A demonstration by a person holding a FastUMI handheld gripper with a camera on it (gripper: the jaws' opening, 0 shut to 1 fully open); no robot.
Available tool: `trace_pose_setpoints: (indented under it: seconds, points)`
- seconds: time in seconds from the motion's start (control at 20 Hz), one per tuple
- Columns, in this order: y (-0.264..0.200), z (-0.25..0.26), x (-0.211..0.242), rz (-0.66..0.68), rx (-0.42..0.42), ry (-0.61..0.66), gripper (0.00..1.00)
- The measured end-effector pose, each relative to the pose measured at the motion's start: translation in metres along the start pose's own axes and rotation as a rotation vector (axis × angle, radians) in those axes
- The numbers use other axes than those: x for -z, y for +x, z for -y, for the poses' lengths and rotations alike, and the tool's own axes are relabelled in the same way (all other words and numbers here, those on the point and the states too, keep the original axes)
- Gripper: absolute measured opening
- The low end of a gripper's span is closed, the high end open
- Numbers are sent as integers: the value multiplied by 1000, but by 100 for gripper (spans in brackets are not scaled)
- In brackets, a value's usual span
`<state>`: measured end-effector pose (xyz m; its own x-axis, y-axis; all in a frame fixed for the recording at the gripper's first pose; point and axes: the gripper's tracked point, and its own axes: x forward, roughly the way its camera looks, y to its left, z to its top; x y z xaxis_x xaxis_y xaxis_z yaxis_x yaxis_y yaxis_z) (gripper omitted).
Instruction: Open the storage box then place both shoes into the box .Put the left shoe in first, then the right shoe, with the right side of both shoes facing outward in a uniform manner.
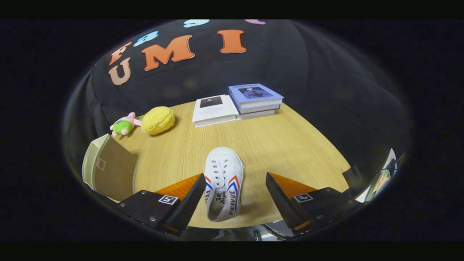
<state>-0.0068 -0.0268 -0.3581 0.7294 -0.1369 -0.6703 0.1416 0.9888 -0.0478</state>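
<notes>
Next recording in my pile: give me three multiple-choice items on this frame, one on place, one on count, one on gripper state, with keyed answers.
1. Where is the white shoe?
A. between the fingers
B. inside the storage box
C. on the books
2. How many books lie on the table?
A. one
B. two
C. four
3. The hand-held gripper is:
A. shut on the shoe
B. open
C. shut on a plush toy

Answers: 1 A, the shoe lies on the table between both fingers. 2 C, one white book beside a stack of three. 3 B, a gap shows beside each finger.
</notes>
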Motion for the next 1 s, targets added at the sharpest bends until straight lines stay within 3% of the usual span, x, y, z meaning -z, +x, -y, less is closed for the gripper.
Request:
trace_pose_setpoints:
  seconds: [0.35,0.55,0.65,0.75,0.85,0.9,1.0]
  points:
    - [38,7,50,-143,-3,-63,94]
    - [49,0,59,-181,-46,-68,81]
    - [50,-10,61,-192,-99,-73,63]
    - [50,-6,58,-177,-107,-106,38]
    - [53,-4,55,-171,-94,-44,26]
    - [52,0,51,-165,-74,15,13]
    - [50,3,44,-154,-54,16,1]
